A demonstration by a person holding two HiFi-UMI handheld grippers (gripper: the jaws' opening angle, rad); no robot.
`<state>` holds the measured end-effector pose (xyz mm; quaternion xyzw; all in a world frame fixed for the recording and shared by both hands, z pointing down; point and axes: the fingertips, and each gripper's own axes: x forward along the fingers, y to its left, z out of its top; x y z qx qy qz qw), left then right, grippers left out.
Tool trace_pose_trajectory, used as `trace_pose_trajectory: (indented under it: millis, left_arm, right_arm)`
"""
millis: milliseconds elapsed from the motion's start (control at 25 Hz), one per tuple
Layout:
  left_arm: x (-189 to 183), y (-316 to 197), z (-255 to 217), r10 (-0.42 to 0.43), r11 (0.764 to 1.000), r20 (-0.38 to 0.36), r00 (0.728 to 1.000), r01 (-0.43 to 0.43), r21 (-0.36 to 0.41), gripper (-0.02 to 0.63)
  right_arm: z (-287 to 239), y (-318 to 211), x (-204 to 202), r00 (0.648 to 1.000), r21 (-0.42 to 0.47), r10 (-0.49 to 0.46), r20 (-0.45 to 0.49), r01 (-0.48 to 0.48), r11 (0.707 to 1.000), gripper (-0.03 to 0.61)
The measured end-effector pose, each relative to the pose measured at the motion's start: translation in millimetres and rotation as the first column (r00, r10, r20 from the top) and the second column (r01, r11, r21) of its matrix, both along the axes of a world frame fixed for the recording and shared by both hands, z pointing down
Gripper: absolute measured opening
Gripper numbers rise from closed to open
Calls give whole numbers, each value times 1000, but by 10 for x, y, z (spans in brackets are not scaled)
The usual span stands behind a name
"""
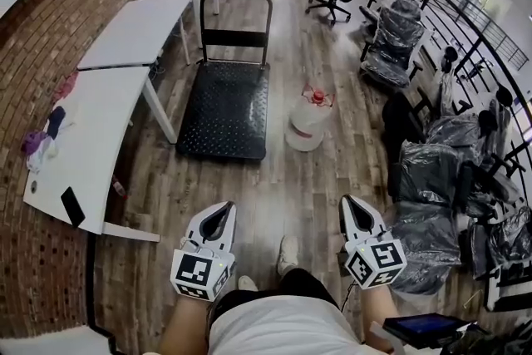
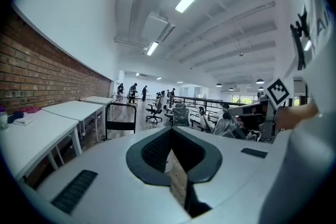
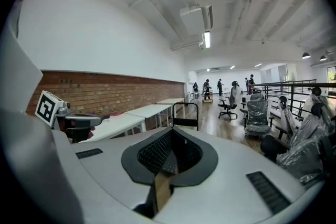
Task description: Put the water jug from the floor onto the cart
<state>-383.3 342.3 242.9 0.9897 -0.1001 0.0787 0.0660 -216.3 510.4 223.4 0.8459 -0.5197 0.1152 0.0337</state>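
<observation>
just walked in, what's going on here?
A person stands on the wood floor holding the left tongs and the right tongs low in front of them, both shut with nothing in them. The water jug stands on the floor ahead, beside the right edge of the black platform cart in the head view. Neither pair of tongs is near it, so the lift has not begun.

readable text: none | left gripper's marker cube (image 1: 202, 273): black-white square code, no letters or digits | right gripper's marker cube (image 1: 376, 260): same kind of code | shirt print (image 2: 314, 29): dark letters, cut off, unreadable
</observation>
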Motion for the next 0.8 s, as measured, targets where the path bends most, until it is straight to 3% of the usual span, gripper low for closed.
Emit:
trace_pose_trajectory:
  millis: [240, 480, 800]
  left_arm:
    - [426, -229, -49, -32, 999, 9, 999, 31, 20, -2]
    - [1181, -321, -111, -14, 999, 14, 1000, 13, 49, -2]
    - [2030, -428, -233, -36, 999, 20, 999, 35, 27, -2]
  right_arm:
    - [-16, -335, 472, 999, 32, -42, 3, 42, 999, 2]
    - [3, -461, 1255, 1000, 45, -30, 4, 30, 999, 2]
    - [77, -583, 2112, 998, 54, -48, 42, 46, 998, 2]
